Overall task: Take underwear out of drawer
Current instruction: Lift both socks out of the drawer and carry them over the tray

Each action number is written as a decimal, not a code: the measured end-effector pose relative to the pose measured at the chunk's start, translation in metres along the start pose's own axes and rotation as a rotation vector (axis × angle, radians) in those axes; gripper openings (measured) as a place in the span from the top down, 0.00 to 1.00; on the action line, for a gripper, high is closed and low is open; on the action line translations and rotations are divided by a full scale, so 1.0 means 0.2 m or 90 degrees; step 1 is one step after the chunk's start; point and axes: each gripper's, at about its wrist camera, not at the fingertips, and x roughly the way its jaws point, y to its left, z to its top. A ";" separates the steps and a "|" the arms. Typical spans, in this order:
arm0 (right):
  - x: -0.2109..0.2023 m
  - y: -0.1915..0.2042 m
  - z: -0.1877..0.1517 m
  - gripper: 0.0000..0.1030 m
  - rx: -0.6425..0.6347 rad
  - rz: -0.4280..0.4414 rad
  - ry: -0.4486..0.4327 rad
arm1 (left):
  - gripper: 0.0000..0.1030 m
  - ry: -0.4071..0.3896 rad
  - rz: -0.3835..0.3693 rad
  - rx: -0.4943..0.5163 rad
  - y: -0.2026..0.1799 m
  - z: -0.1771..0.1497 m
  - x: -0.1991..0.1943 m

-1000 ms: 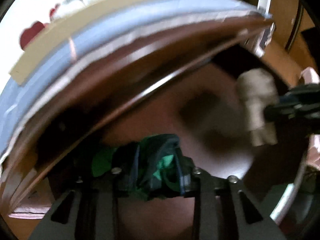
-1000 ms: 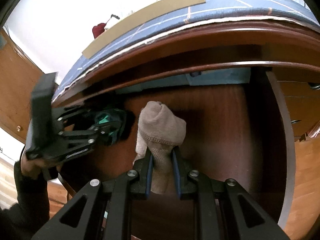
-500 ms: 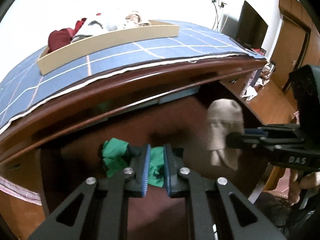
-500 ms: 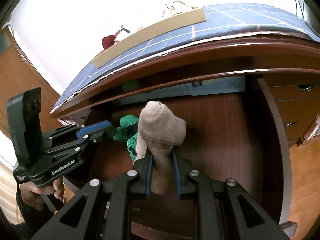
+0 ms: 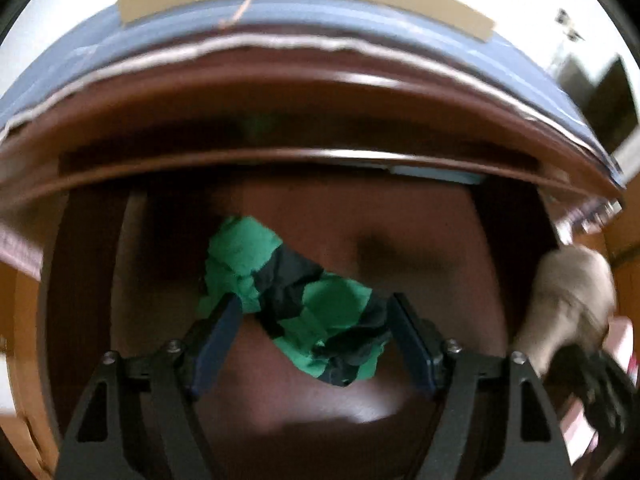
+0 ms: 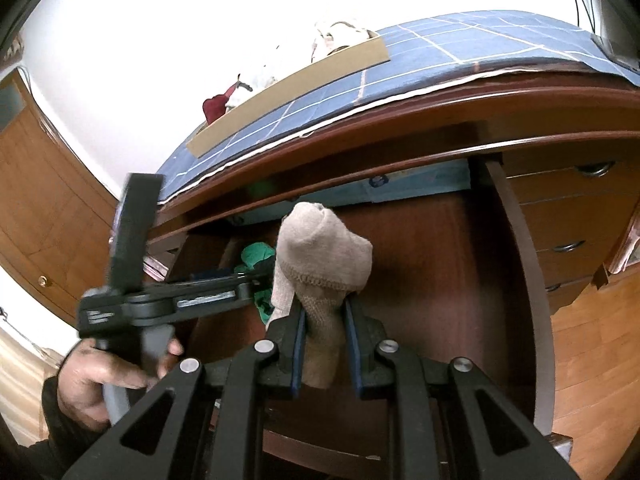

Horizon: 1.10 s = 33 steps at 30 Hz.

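Underwear (image 5: 304,300), green and dark in bands, crumpled on the floor of the open drawer (image 5: 432,240); long axis slanted in the left wrist view from far left to near right, near end toward the camera. Lies between the spread fingers (image 5: 218,334) of the left gripper (image 5: 314,312), jaws opening; left pad at the cloth's green edge, right pad against its dark near end, no squeeze visible. Frame blurred, so exact contact hard to judge.

Seen in the right wrist view as well: left gripper (image 6: 256,280) reaching in from the left, a hand (image 6: 100,376) on its grey handle, green cloth (image 6: 258,256) at its tip.

Right gripper (image 6: 324,320) clamped tight on a beige sock (image 6: 320,256), rolled end upward, held above the drawer floor. Same sock (image 5: 568,296) at the right edge of the left wrist view, well apart from the underwear.

Beyond the drawer: dark wooden desk edge (image 6: 440,120), blue checked cloth (image 6: 440,48) on top, flat cardboard tray (image 6: 296,96) with red and pale laundry behind it.

Against half a second ago: left jaws then nearly closed in front of the cloth, now wide and straddling it; underwear now larger in view and nearer the centre. Sock grip unchanged.
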 end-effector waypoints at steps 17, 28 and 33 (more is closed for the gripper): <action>-0.11 -0.17 -0.03 0.81 0.064 0.007 -0.050 | 0.20 0.172 0.047 -0.209 0.08 0.03 0.30; -0.15 -0.12 -0.01 0.81 0.061 -0.019 -0.078 | 0.69 0.125 -0.014 -0.115 0.17 -0.05 0.19; -0.16 -0.08 -0.01 0.80 0.053 -0.028 -0.091 | 0.73 0.057 -0.004 -0.088 0.23 -0.11 0.07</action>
